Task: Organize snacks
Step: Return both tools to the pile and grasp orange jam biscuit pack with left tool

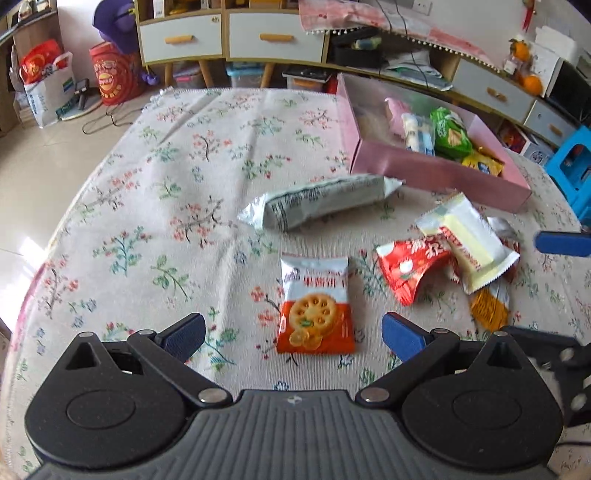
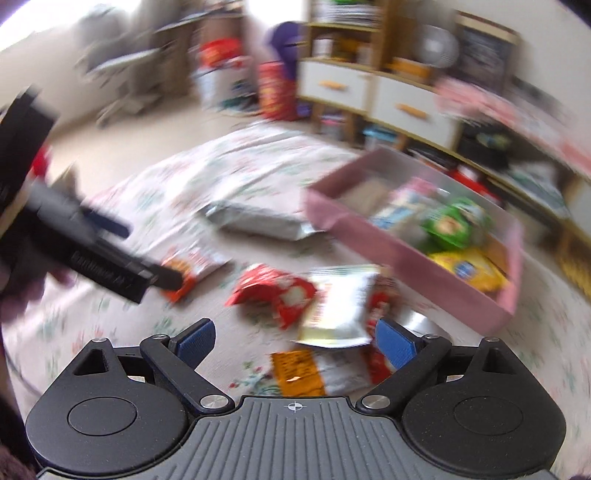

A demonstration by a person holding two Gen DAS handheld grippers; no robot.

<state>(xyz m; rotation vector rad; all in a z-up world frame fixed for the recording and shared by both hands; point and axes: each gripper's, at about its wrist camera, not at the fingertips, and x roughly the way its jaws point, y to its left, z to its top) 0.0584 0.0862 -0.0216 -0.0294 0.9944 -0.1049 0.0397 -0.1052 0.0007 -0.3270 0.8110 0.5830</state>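
Note:
My left gripper (image 1: 293, 338) is open, its jaws on either side of an orange-and-white biscuit packet (image 1: 314, 304) lying on the floral tablecloth. A long silver packet (image 1: 317, 201) lies beyond it. To the right is a pile: a red packet (image 1: 410, 267), a cream-yellow packet (image 1: 469, 240) and an orange one (image 1: 489, 312). A pink box (image 1: 436, 173) holds several snacks. My right gripper (image 2: 293, 341) is open just above the pile, over the cream packet (image 2: 340, 306) and orange packet (image 2: 297, 371); this view is blurred. The pink box (image 2: 406, 251) lies ahead to the right.
The left gripper shows in the right wrist view (image 2: 122, 251) beside the biscuit packet (image 2: 192, 267). White drawers (image 1: 225, 35) and a low shelf stand behind the table. Bags (image 1: 48, 85) sit on the floor at far left. A blue stool (image 1: 572, 166) is at the right.

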